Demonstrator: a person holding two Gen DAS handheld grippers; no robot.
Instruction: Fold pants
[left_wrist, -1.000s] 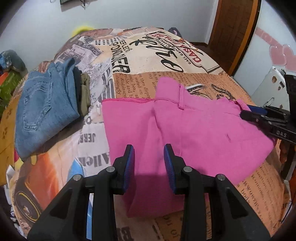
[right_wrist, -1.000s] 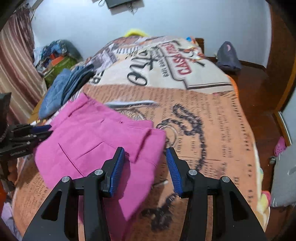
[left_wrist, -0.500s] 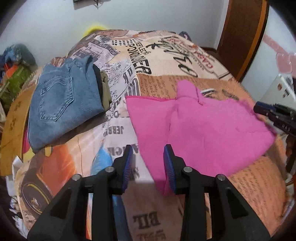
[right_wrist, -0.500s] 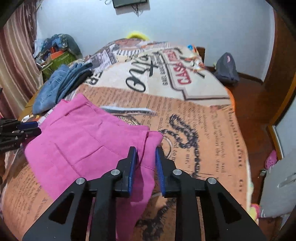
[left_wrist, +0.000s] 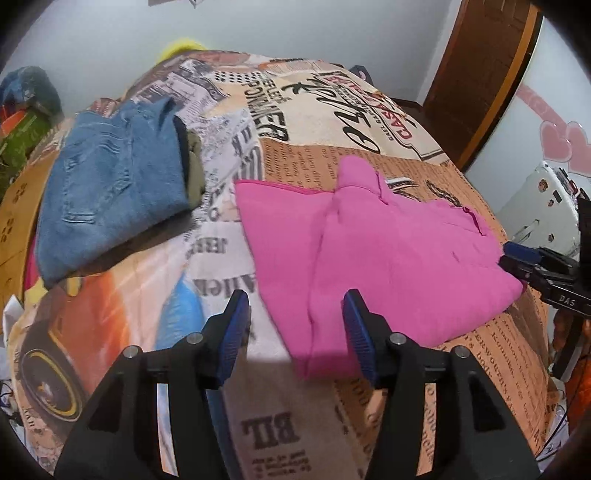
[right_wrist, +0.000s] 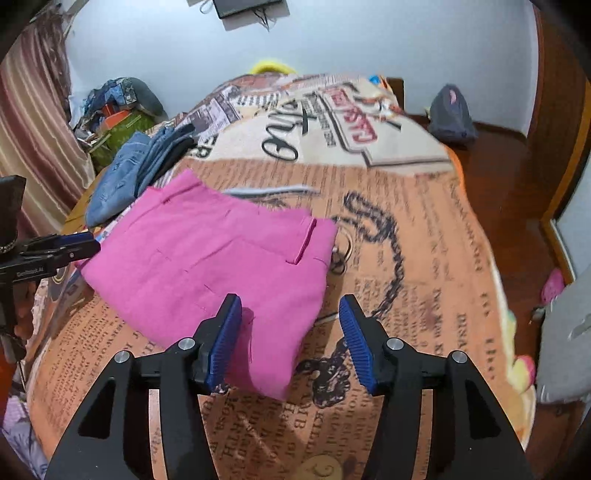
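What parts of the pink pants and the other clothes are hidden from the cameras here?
- Pink pants: the layers underneath, hidden by the folded top layer in both views.
- Its near corner in the right wrist view, partly behind the right tool.
- Clothes under the blue jeans, left wrist view: only dark and olive edges show.
- Pile by the wall, right wrist view: too small to identify.

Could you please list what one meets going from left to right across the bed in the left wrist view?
Folded blue denim jeans → olive-green folded garment tucked beside them → bright pink folded pants → the black right gripper with blue pads at the pants' right edge.
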